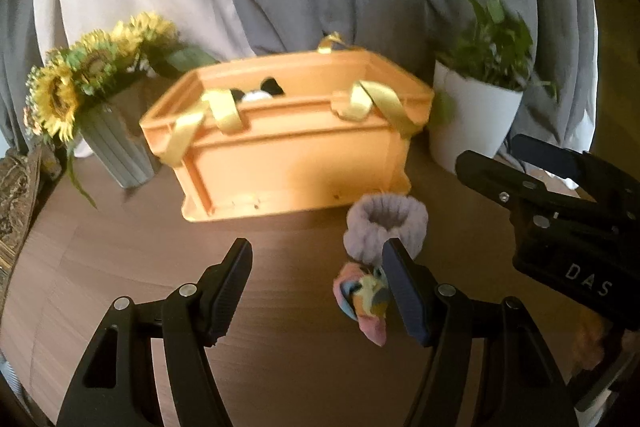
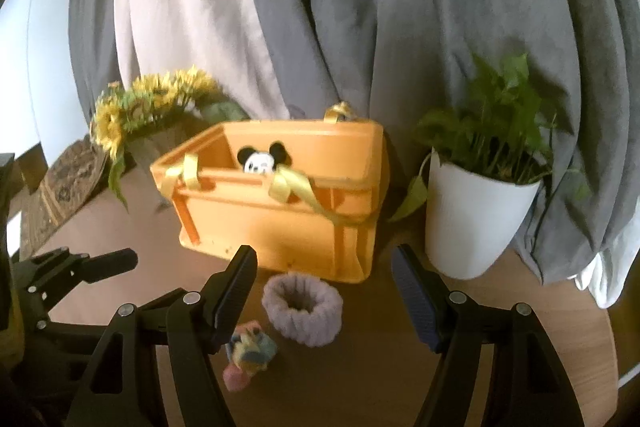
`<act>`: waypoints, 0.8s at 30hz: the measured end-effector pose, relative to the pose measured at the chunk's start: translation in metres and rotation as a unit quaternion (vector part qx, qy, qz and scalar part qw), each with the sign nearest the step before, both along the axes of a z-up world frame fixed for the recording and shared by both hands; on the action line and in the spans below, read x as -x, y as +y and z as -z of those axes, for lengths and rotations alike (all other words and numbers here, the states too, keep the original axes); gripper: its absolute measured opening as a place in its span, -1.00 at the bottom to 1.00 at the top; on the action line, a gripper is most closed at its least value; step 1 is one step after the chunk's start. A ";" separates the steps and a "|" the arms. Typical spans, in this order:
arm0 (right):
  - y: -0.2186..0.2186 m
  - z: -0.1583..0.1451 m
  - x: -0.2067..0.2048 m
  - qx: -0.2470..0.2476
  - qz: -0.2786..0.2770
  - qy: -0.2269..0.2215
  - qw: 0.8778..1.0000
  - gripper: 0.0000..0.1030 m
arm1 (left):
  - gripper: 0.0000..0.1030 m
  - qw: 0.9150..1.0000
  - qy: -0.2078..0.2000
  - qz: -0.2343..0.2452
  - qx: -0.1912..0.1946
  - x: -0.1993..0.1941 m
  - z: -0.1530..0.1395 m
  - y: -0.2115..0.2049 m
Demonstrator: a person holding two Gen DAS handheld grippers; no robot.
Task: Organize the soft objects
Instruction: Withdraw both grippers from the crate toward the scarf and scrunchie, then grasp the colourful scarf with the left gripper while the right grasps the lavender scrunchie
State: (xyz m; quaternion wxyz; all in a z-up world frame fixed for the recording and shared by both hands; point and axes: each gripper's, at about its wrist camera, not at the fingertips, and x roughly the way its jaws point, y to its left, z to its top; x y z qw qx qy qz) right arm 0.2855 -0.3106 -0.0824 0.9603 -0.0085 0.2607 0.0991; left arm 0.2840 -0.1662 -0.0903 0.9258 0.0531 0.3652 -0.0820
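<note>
Lilac scrunchie (image 2: pixel 303 309) and a pastel sock (image 2: pixel 249 355) are lying on the wooden table (image 1: pixel 120 267) just before the orange crate (image 2: pixel 280 223), which is holding a plush mouse (image 2: pixel 260 159). Both the left gripper (image 1: pixel 318 285) and right gripper (image 2: pixel 324 291) are hanging above them with jaws apart, gripping nothing.
</note>
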 end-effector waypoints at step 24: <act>0.001 0.077 -0.042 0.004 -0.088 0.108 0.990 0.37 | 0.30 0.996 0.084 0.035 -0.004 -0.017 0.076 -0.027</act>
